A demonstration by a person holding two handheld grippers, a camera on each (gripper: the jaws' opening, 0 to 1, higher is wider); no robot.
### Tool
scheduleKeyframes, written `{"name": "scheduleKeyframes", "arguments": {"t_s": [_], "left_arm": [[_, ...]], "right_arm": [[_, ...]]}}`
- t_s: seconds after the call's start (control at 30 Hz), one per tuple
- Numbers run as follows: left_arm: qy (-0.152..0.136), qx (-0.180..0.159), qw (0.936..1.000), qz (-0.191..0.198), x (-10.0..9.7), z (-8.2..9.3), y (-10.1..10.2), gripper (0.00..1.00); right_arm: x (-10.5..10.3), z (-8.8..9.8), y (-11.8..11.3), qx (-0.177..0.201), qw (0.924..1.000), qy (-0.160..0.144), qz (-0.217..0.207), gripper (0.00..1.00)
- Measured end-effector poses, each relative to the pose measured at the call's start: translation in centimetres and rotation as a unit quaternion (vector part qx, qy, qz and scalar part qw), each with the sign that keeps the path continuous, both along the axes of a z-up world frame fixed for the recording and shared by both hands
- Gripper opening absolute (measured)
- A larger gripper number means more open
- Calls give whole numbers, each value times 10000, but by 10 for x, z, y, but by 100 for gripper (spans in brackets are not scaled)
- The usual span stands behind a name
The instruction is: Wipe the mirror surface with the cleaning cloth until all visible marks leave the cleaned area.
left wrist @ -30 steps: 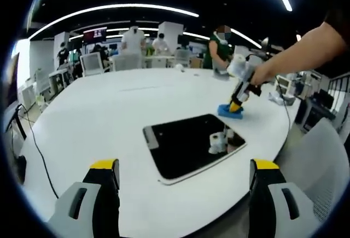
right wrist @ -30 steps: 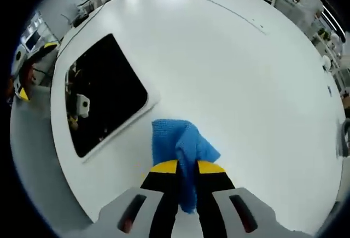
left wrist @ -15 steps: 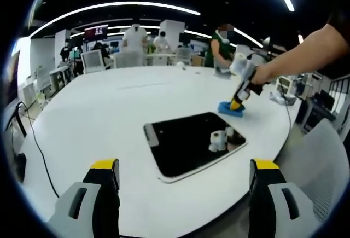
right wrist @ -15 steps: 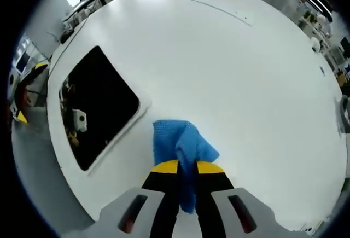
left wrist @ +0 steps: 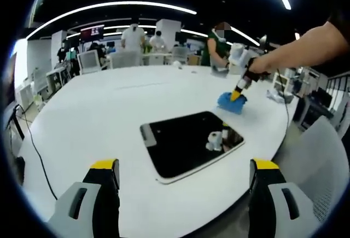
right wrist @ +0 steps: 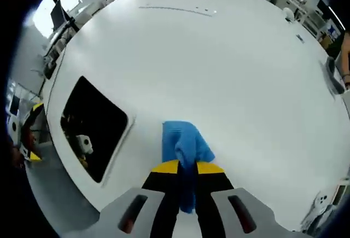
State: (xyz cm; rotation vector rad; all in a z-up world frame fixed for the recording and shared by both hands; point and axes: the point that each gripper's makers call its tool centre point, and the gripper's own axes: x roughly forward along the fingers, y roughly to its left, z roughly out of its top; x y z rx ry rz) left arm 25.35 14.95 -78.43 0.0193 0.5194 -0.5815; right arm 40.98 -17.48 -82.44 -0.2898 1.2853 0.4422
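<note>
A dark rectangular mirror (left wrist: pixel 188 142) with a white rim lies flat on the round white table (left wrist: pixel 98 117); in the right gripper view the mirror (right wrist: pixel 90 126) is at the left. My right gripper (right wrist: pixel 187 167) is shut on a blue cleaning cloth (right wrist: pixel 183 147), which hangs from its jaws over the table, beside the mirror and apart from it. In the left gripper view the right gripper (left wrist: pixel 236 94) holds the cloth (left wrist: pixel 231 102) beyond the mirror's far right corner. My left gripper (left wrist: pixel 186 167) stands open at the near edge, nothing between its fingers.
Several people, desks and chairs (left wrist: pixel 90 62) stand beyond the table's far side. A black cable (left wrist: pixel 33 145) runs down the left table edge. A grey chair back (left wrist: pixel 322 156) is at the right. Bare white table surface (right wrist: pixel 229 68) stretches past the cloth.
The right gripper has lifted with the cloth, a little farther from the mirror; its view now tilts further across the table. The left gripper is still.
</note>
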Motion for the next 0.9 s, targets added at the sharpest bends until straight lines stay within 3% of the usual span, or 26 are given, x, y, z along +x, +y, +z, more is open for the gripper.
{"name": "scheduleKeyframes", "arguments": {"t_s": [0.27, 0.53, 0.73, 0.9], "left_arm": [[10, -17, 10000, -44, 0, 0, -2, 99], [8, -22, 10000, -60, -1, 0, -2, 99], [4, -41, 10000, -21, -1, 0, -2, 99], [6, -44, 10000, -4, -1, 0, -1, 99]], "right_arm": [[0, 6, 5, 4, 10000, -16, 50, 4], [-5, 2, 12, -54, 9995, 8, 319, 4], [-10, 1, 22, -100, 9964, -80, 836, 4], [-10, -2, 30, -51, 9964, -13, 845, 4]]}}
